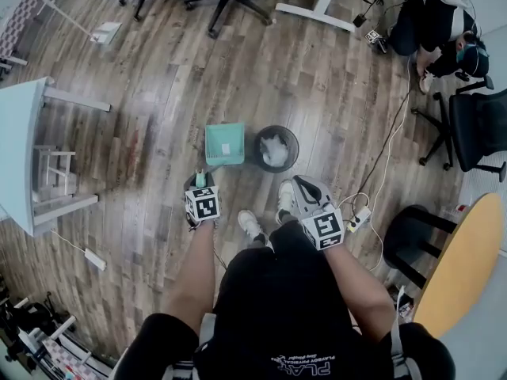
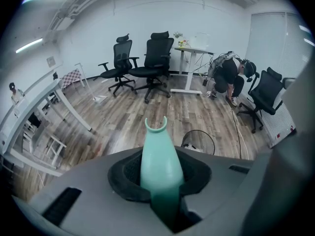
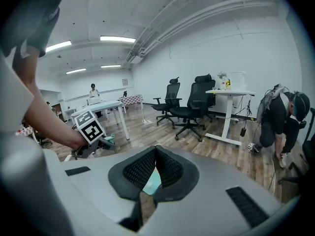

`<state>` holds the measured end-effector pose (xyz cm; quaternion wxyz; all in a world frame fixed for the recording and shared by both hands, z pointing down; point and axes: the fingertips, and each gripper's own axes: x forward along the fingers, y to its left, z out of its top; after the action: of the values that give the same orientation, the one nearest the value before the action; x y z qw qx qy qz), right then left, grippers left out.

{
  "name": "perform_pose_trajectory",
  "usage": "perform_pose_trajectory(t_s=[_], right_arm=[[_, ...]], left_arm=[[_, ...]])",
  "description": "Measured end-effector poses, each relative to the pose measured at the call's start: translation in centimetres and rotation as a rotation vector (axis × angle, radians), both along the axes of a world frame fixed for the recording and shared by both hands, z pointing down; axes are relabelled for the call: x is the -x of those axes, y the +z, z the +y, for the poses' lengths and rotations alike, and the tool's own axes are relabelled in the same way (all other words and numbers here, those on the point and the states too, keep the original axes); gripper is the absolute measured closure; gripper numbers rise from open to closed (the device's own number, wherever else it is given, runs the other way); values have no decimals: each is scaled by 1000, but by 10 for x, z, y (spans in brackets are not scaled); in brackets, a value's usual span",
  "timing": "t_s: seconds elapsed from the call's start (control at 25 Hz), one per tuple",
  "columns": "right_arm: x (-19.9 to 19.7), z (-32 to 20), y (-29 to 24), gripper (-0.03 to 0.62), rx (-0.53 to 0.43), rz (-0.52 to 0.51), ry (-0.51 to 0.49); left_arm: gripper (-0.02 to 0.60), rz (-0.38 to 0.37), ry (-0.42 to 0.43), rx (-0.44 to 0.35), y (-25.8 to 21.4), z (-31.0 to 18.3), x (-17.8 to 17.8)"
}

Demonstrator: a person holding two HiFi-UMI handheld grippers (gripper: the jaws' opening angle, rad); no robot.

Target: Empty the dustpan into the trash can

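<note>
A teal dustpan (image 1: 224, 143) hangs low over the wood floor, just left of a round black trash can (image 1: 276, 148) with white litter in it. My left gripper (image 1: 200, 182) is shut on the dustpan's teal handle (image 2: 160, 156), which sticks up between the jaws. The trash can (image 2: 198, 141) shows just beyond the handle in the left gripper view. My right gripper (image 1: 301, 182) hovers near the can's right side, its pads (image 3: 156, 154) closed tip to tip with nothing between them. A sliver of the dustpan (image 3: 152, 183) shows through the gap below them.
A person's two shoes (image 1: 265, 214) stand right behind the can. A white table (image 1: 20, 153) is at the left and a power strip with a cable (image 1: 358, 216) at the right. Black office chairs (image 2: 150, 65) and a crouching person (image 1: 440, 26) are farther off.
</note>
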<state>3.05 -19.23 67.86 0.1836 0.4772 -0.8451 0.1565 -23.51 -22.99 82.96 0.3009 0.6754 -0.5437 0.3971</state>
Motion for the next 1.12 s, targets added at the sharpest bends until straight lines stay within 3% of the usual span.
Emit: perform_pose_trajectory(t_s=[0.8,1.04,1.12], right_arm=[[3,-19,26,571,51,-14,-49],[7,-14,21,569,38,-17,-71],[9,-10,17,569,29,-14,-78]], left_arm=[[480,-24,-1,24,32,2,-17],[358,33,-37,2,27,8,-16],[347,45,-46,-36,15,9,-14]])
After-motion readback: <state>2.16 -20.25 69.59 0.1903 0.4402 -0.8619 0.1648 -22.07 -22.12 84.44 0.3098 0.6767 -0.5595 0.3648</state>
